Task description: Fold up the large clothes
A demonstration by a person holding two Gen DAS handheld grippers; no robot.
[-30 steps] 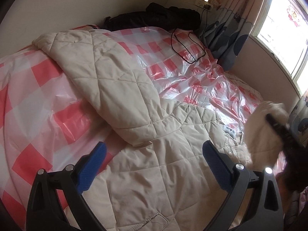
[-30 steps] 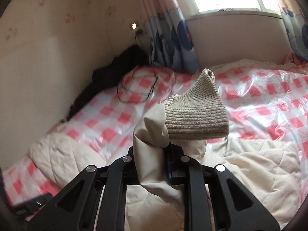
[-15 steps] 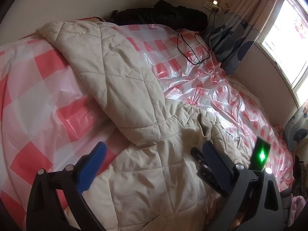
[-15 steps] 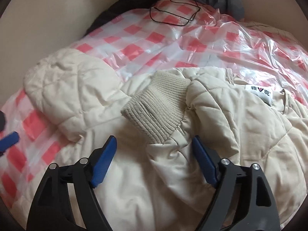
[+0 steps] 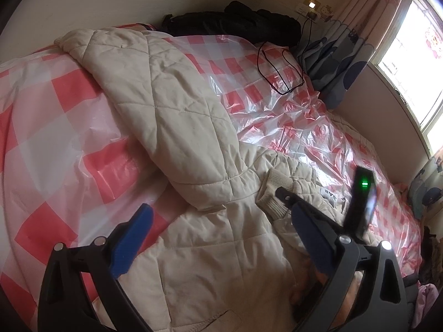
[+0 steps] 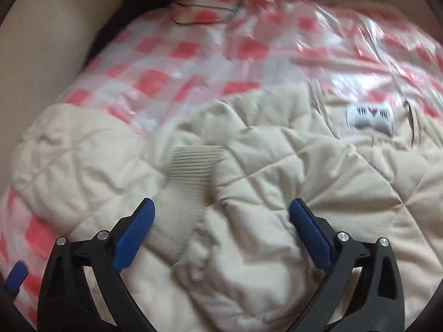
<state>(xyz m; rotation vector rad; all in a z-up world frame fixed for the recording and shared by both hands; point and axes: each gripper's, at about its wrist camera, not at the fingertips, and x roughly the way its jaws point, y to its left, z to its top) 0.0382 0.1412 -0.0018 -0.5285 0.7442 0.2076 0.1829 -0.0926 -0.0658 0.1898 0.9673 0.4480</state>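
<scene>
Cream quilted padded jacket [image 5: 177,127] lies spread on the bed, on top of a glossy pink-and-white checked plastic sheet [image 5: 55,127]. In the left wrist view the jacket runs from about 11 o'clock down to 6 o'clock. One quilted sleeve or panel is folded over the body, its edge ending near frame centre.

Ribbed knit cuff [image 5: 272,193] of the other sleeve rests on the jacket body at about 4 o'clock from centre. In the right wrist view that cuff [image 6: 191,171] sits just ahead of the claw tips, at 12 o'clock from the left blue pad. White neck label [image 6: 369,117] shows at 2 o'clock; that view is motion-blurred.

Right claw [image 6: 221,221]: jaws have just been opening and now stand wide apart. The blue pads press on nothing. The sleeve fabric lies loose beneath and between them, so it is released, not gripped.

Left claw [image 5: 218,227]: jaws spread wide, hovering over the lower jacket body, nothing between the pads. Part of the right claw, with a black module carrying a green light [image 5: 364,184], shows at 4 o'clock in this view.

Background: black bag or garment [image 5: 235,23] against the wall at 12 o'clock. A black cable loop [image 5: 279,74] lies on the sheet at 1 o'clock. Patterned curtain [image 5: 340,52] and window at 2 o'clock.
</scene>
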